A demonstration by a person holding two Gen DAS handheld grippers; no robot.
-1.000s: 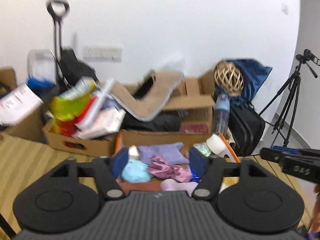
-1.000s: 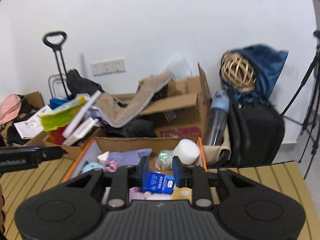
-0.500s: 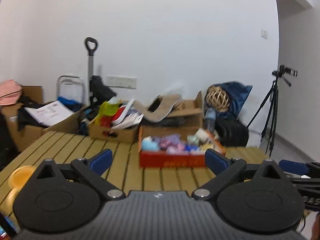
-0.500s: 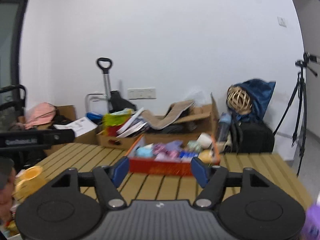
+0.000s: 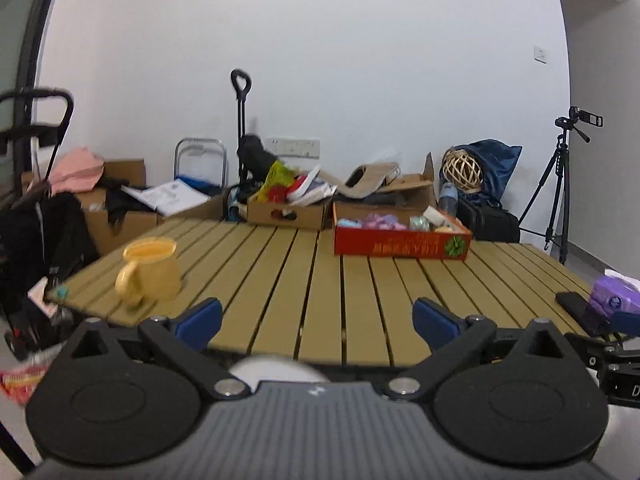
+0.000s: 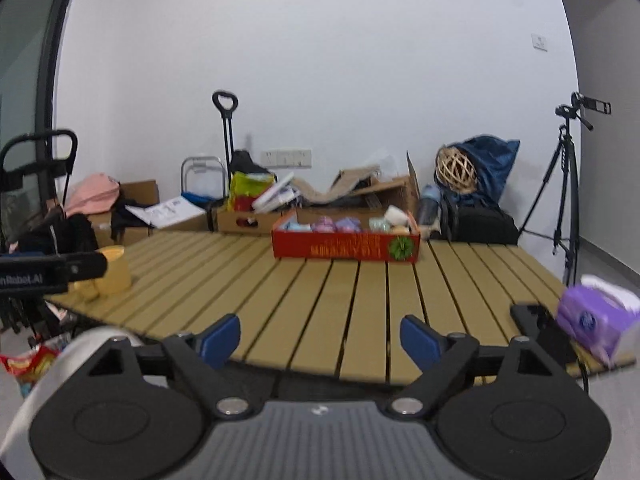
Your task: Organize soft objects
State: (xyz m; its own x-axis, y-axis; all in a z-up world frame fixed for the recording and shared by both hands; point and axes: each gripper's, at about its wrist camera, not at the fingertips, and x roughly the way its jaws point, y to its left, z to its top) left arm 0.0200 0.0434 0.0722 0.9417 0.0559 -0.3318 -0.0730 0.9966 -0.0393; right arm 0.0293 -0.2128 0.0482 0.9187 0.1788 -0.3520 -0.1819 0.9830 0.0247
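Both grippers have drawn back from the red cardboard box of soft pastel items point(image 5: 400, 240), now at twelve o'clock on the slatted wooden counter point(image 5: 360, 300); left gripper point(image 5: 316, 320) spread wide and empty, right gripper point(image 6: 320, 338) opening, empty, risks nudging the purple tissue pack point(image 6: 596, 320) at three o'clock.

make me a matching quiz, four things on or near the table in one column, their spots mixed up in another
Things:
1. yellow mug
2. red box
3. purple tissue pack
4. tripod

Places:
A. table's far edge, filled with soft items
B. on the floor, right of the table
C. table's left near corner
D. table's right near corner, beside a black phone

Pairs: 1-C, 2-A, 3-D, 4-B
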